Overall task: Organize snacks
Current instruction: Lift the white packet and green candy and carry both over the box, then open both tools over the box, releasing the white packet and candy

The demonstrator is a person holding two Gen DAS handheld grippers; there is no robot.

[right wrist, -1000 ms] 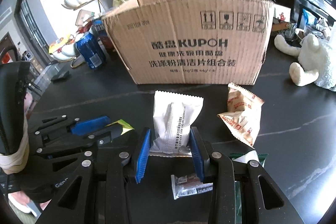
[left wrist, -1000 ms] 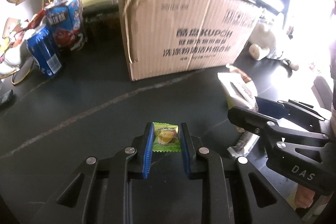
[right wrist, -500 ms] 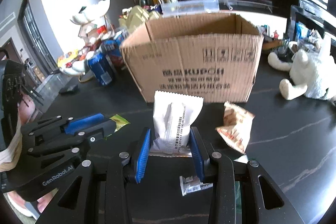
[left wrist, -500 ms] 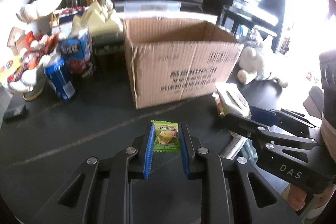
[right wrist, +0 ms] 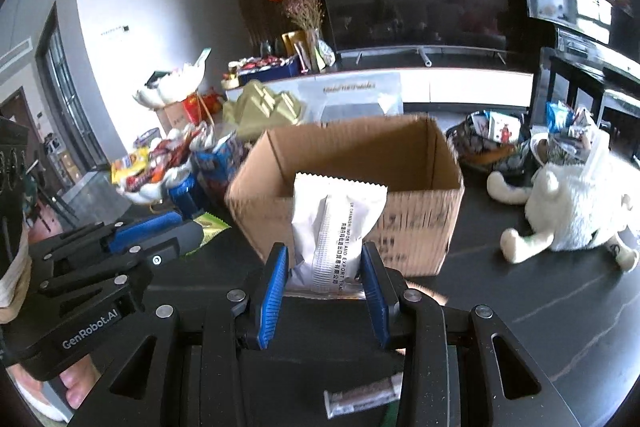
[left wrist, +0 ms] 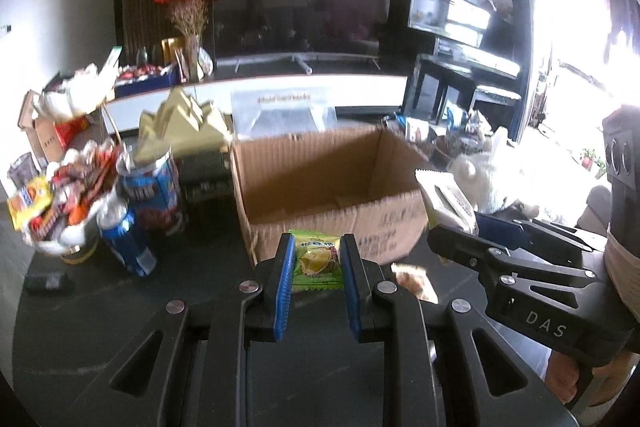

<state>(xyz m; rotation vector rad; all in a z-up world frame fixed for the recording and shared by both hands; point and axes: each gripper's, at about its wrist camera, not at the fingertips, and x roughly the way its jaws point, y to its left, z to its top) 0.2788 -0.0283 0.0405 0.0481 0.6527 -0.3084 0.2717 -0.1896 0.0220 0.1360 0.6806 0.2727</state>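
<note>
My left gripper (left wrist: pixel 316 251) is shut on a small green durian candy packet (left wrist: pixel 315 262), held up in front of the open cardboard box (left wrist: pixel 332 195). My right gripper (right wrist: pixel 325 259) is shut on a white snack pouch (right wrist: pixel 334 227), also raised before the box (right wrist: pixel 352 163). The box interior shows bare cardboard. The right gripper with its pouch (left wrist: pixel 446 199) shows at the right of the left wrist view. The left gripper with the green packet (right wrist: pixel 208 225) shows at the left of the right wrist view.
Blue cans and snack bags (left wrist: pixel 136 203) and a dish of sweets (left wrist: pixel 56 207) stand left of the box. A white plush toy (right wrist: pixel 568 211) lies at the right. A small snack bar (right wrist: pixel 362 395) lies on the black table (right wrist: pixel 540 291) under my right gripper.
Both grippers have risen with their packets, so the box's open top and inside now show. An orange-and-white packet on the table has dropped almost out of view.
</note>
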